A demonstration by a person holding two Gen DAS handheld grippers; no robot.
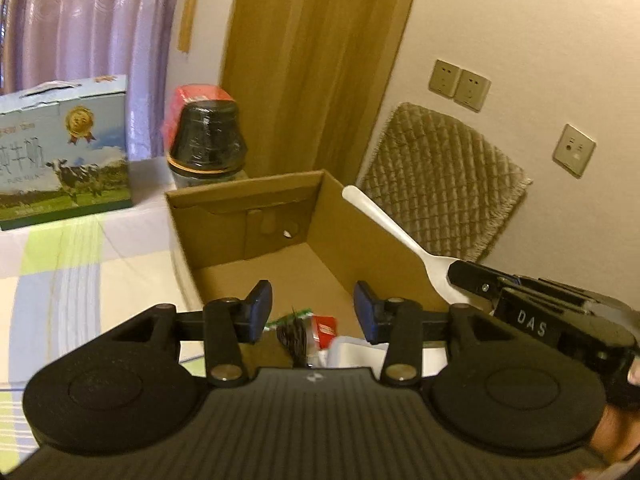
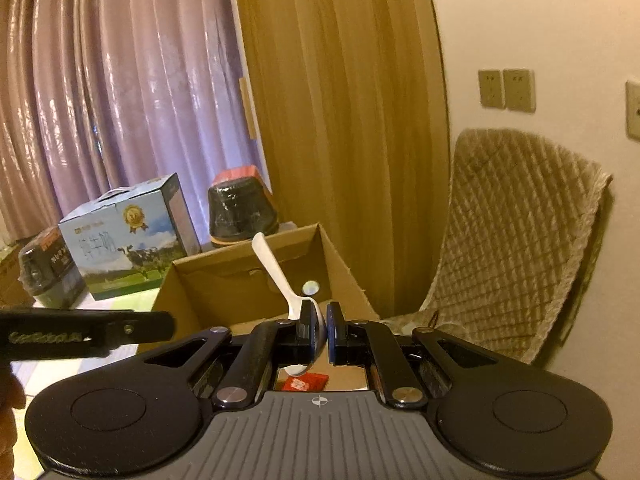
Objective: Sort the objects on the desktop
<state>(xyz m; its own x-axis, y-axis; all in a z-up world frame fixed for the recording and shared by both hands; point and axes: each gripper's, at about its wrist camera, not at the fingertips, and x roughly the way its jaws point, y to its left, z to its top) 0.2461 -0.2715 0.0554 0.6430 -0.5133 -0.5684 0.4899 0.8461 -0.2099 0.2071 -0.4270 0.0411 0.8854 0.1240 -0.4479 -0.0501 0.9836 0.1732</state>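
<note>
Spoon (image 2: pixel 280 276), white plastic, is clamped by its bowl between the fingers of the right gripper (image 2: pixel 319 330), its handle angling up toward eleven o'clock in the right wrist view and ending over the open cardboard box (image 2: pixel 224 280). In the left wrist view the same spoon crosses above the box's right wall, coming in from the four o'clock side where the right gripper enters. The step in hand looks like the carry to the box: the spoon is lifted and poised at the box rim but not yet let go. The next move, as I judge it, calls for bringing the held end further over the opening, lowering a little and spreading the fingers so the spoon drops onto the box floor without catching the wall. The left gripper (image 1: pixel 313 312) hovers level at the near edge of the box, its blue pads (image 1: pixel 260 310) spread wide and holding nothing; below it, at six o'clock, lie a red packet (image 1: pixel 324 330) and some dark bristly thing I cannot make out. At ten o'clock stands a milk carton (image 1: pixel 64 152), well apart from the box.
</note>
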